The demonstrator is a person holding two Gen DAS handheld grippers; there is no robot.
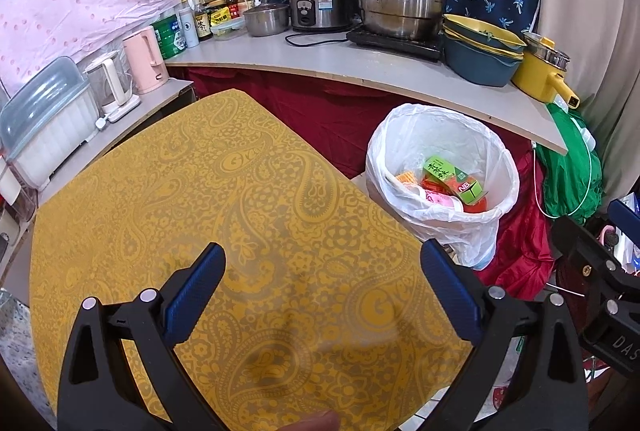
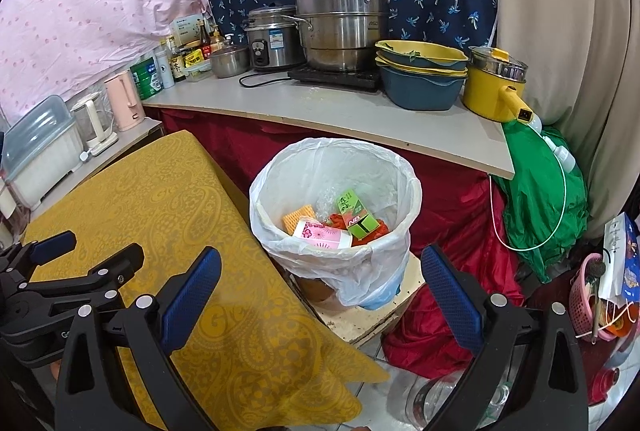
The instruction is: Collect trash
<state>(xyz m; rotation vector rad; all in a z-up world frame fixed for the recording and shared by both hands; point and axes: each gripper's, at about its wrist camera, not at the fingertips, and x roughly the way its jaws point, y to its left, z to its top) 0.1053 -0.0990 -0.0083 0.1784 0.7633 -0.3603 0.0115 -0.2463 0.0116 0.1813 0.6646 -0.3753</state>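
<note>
Yellow paisley cloth on the desk point(image 1: 168, 191) shows bare under and ahead of my left gripper point(image 1: 320, 295), jaws spread wide, nothing between them. Right gripper point(image 2: 320, 295) the same: jaws released, empty, straddling the desk edge on their left side. Trash bin point(image 2: 336, 191) with white liner sits just ahead of the right jaws, and ahead-right of the left ones. Inside it: green carton point(image 2: 356, 215), pink cup point(image 2: 320, 235), orange wrapper point(image 2: 298, 217), red scraps. I see no loose trash on the cloth, so my read is that collection is done or nearly so. Next move, I'd guess: scan beyond the jaws for leftovers, otherwise pull both back.
</note>
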